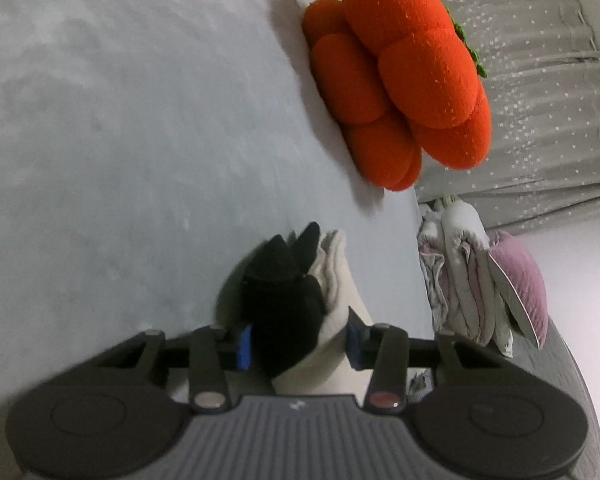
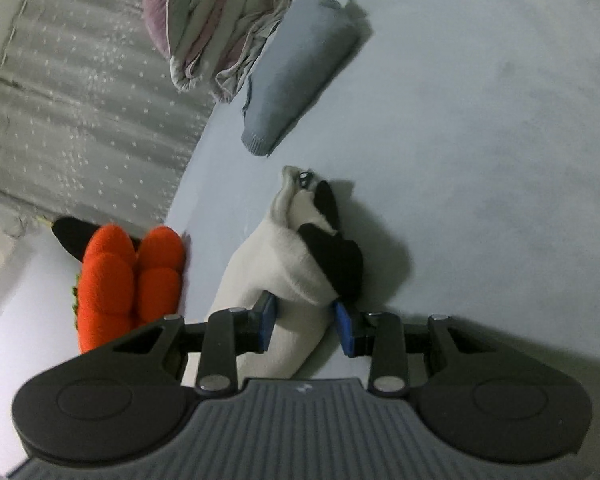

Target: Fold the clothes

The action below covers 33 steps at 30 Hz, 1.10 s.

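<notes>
You are in the middle of a fold, I judge: both grippers hold one white and black garment [image 2: 300,264] just above the bed [image 1: 120,120], each at one end. In the right wrist view the right gripper [image 2: 306,322] has its fingers closed on the white cloth, pinching it, and the bundle runs away toward 12 o'clock. In the left wrist view the left gripper [image 1: 298,344] has its blue fingers against the black part and the cream part of the same garment [image 1: 288,308]; they pinch it too.

The next move, in my judgement, asks you to lay the bundle flat on the bed and press the fold before you release.

No container is in view. A folded blue garment [image 2: 300,68] lies at 12 o'clock, near a pile of bedding [image 2: 220,20]. An orange cushion [image 1: 412,68] sits at 1 o'clock in the left view.
</notes>
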Available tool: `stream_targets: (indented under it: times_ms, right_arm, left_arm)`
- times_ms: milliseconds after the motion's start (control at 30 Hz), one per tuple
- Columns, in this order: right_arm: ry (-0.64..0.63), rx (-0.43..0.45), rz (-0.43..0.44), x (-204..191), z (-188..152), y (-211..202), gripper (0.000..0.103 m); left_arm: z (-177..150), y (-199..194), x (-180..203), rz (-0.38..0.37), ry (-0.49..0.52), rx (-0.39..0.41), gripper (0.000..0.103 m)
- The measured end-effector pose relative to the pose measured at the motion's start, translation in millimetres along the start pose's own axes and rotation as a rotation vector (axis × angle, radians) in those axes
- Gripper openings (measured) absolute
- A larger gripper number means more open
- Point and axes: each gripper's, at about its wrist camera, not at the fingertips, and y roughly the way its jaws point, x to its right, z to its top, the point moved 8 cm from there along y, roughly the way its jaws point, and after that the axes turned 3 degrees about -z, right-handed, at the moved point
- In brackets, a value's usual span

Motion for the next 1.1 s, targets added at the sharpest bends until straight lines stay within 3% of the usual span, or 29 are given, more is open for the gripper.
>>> stream_targets:
  times_ms: [167,267,400,567,700,833,1100]
  right_arm:
    - [0.041,0.024,-0.001,9.4,9.2,-15.3,0.037]
    - [0.002,0.066,-0.023,6.1,11.8,-29.8,0.037]
    - [-0.163,0.173,-0.072,-14.7,16.8,-43.9,0.038]
    - [-0.509,0.237,-0.049,-62.8,-6.9,-38.9,0.038]
    - [-0.752,0.188,0.010,-95.5,-50.8,-13.3,0.038]
    - [-0.910,0.131,0.046,-113.3,-82.0,17.1,0.038]
    - [-1.017,0.010,0.100,-116.0,-100.1,50.9,0.032]
  left_arm:
    - [0.0,-6.8,-2.5,-0.007,0.004,0.023,0.039]
    - [4.8,-11.7,-5.8,-0.014,-0.019,0.038,0.038]
    - [6.2,-9.6,-1.1,-0.008,0.005,0.043,0.041]
    - [5.2,-7.5,4.7,0.020,0.050,0.064,0.043]
    - [2.6,-9.1,6.3,0.014,0.071,0.106,0.038]
    - [2.1,-12.6,7.2,-0.016,0.076,0.133,0.032]
    - [1.3,-27.6,43.4,-0.107,0.144,0.179,0.029]
